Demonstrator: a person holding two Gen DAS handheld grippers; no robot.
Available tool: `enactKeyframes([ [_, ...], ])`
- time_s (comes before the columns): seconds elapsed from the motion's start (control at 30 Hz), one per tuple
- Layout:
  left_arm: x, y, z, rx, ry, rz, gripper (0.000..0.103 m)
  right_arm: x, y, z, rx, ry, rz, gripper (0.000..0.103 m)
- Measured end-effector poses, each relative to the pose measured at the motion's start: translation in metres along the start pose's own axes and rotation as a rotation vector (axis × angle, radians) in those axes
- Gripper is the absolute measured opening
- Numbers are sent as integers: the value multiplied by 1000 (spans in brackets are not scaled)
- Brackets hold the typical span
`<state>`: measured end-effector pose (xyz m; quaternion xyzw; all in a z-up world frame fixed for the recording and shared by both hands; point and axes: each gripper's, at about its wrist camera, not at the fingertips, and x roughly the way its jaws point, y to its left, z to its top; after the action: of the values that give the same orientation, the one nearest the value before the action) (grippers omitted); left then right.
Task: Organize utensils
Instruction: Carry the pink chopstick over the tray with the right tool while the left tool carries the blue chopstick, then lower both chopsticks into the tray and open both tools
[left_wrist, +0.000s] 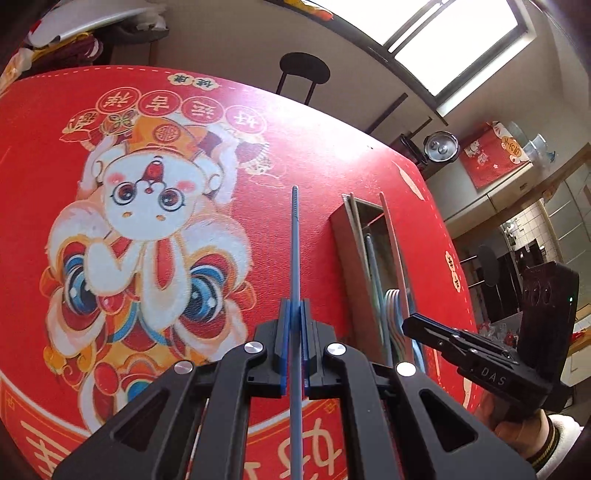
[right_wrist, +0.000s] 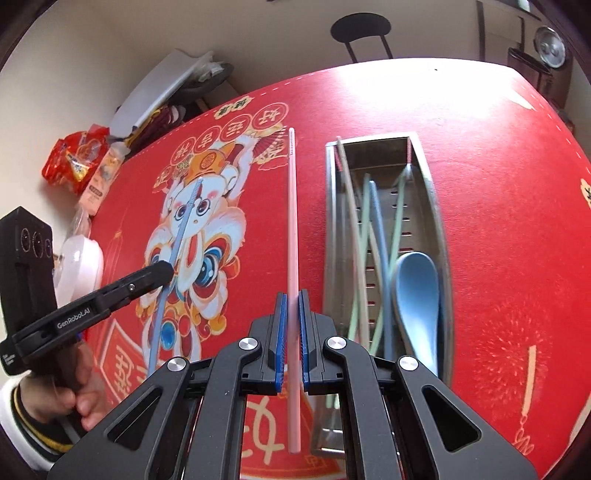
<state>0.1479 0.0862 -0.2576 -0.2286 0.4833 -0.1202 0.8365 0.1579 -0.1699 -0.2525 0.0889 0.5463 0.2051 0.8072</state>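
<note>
Left gripper (left_wrist: 294, 314) is clamped on a blue chopstick (left_wrist: 295, 236) at frame centre; a pink chopstick (right_wrist: 293, 221) is pinched by the right gripper (right_wrist: 291, 306), left of the steel tray (right_wrist: 441, 221).

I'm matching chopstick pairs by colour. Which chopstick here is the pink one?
The pink chopstick is the one clamped in the right gripper. The left gripper holds a blue chopstick; the others lie in the metal tray.

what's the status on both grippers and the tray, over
Left gripper shut on blue chopstick. Right gripper shut on pink chopstick. Metal tray already holds chopsticks and blue spoon. Nothing blocking.
</note>
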Motion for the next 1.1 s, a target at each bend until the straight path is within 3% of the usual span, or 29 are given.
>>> enactKeyframes([
  [0.27, 44, -56, 20, 29, 32, -60, 5, -13, -46, -5, 92, -21, -43, 6],
  [0.43, 72, -77, 26, -24, 45, -64, 5, -12, -58, -7, 103, -20, -46, 6],
  [0.7, 104, -81, 20, -139, 75, -40, 5, -5, -65, -6, 98, -7, -42, 6],
  [0.93, 116, -76, 20, -156, 102, -18, 5, 4, -66, -5, 97, 13, -30, 6],
  [1.1, 113, -76, 33, -98, 89, -19, 5, 9, -66, -5, 100, 21, -24, 6],
])
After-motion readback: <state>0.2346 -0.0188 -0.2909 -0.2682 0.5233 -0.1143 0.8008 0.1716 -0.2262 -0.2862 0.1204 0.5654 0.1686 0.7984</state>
